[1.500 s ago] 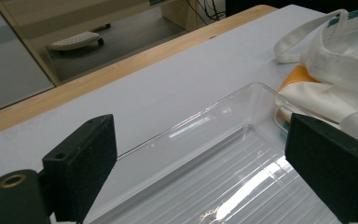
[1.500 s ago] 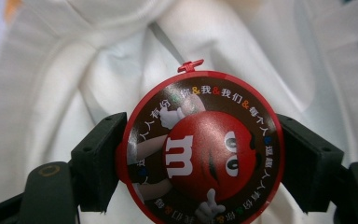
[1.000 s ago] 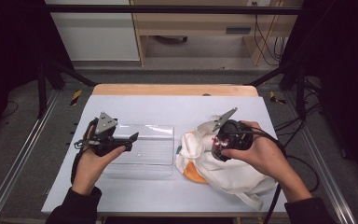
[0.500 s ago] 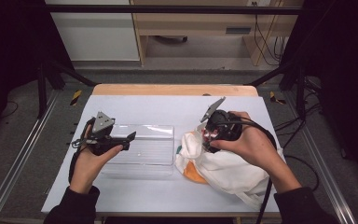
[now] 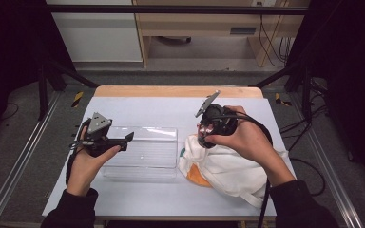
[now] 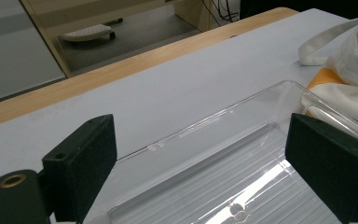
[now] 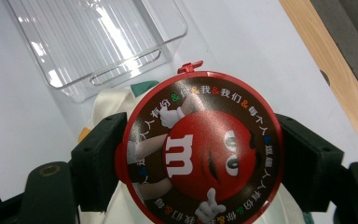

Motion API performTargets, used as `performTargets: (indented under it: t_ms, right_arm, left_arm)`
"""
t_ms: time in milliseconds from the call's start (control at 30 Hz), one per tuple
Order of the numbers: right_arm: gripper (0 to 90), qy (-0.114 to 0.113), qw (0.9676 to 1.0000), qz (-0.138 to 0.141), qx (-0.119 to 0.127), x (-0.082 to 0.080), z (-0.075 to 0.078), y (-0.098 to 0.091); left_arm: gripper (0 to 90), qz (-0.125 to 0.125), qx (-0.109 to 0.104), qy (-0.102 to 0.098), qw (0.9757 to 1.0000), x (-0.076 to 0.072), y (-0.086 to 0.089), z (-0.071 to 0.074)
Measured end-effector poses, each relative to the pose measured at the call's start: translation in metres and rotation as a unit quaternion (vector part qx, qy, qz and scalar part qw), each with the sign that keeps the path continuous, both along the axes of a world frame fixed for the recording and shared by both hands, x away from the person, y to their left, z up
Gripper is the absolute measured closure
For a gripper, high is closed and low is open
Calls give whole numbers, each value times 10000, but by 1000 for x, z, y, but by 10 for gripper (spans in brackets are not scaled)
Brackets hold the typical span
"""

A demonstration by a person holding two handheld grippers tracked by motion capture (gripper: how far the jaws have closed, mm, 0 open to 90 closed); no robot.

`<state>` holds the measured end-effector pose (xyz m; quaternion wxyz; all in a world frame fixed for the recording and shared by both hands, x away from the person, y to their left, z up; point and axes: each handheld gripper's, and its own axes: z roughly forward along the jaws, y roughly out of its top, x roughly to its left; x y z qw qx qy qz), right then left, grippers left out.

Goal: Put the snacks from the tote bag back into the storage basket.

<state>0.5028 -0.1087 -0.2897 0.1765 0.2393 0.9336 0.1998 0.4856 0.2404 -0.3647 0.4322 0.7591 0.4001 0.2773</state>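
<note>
Two tongs are in play. A round red candy tin (image 7: 200, 149) is pinched by its rim in the right gripper (image 5: 208, 135), held above the white cloth bag (image 5: 228, 166) near the table's (image 5: 171, 102) right edge. Leftward lies the clear plastic tray (image 5: 145, 152), its long axis parallel to the front edge. The left gripper (image 5: 123, 139), spread and empty, is held over the tray's left end.
</note>
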Motion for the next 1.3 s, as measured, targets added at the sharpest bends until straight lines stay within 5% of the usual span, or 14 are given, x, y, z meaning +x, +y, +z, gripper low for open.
performTargets:
  t_ms: [567,1300]
  right_arm:
    - [245,-20,10000,77,47,23,-8,15]
    - [245,-32,9995,277,131,27,-11,33]
  left_arm:
    - [86,110,-111,38,9999,2,12,0]
    - [73,137,-47,74,9999,3,16,0]
